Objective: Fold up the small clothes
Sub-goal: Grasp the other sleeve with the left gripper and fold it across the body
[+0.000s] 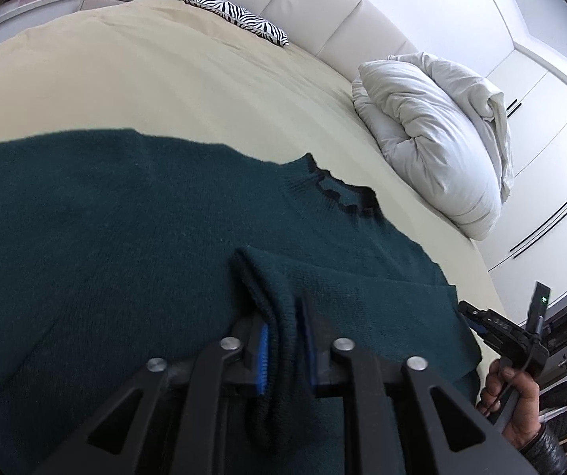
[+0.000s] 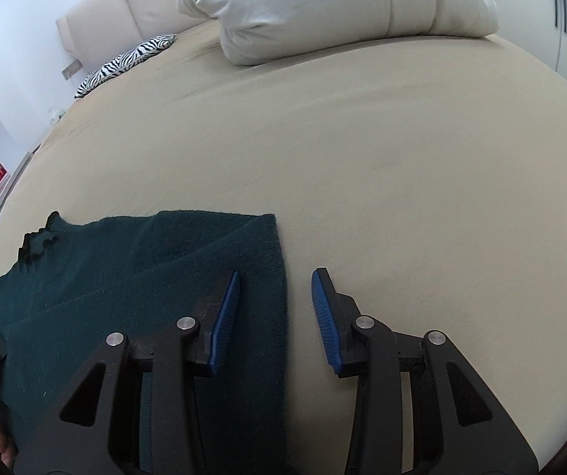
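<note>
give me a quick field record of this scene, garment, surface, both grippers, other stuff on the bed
garment: dark green sweater, lying mostly flat, sleeve folded over the body
surface: bed with a beige sheet
left gripper: sleeve cuff between its pads, jaws slightly apart
right gripper: open, holds nothing, straddling the sweater's side edge
other items: white duvet, zebra pillow

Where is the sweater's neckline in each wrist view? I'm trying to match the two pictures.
Left wrist view: the neckline lies right of centre, on the sweater's far edge.
Right wrist view: the neckline sits at the far left, mid-height.
Shared landmark: the zebra-print pillow by the headboard.
</note>
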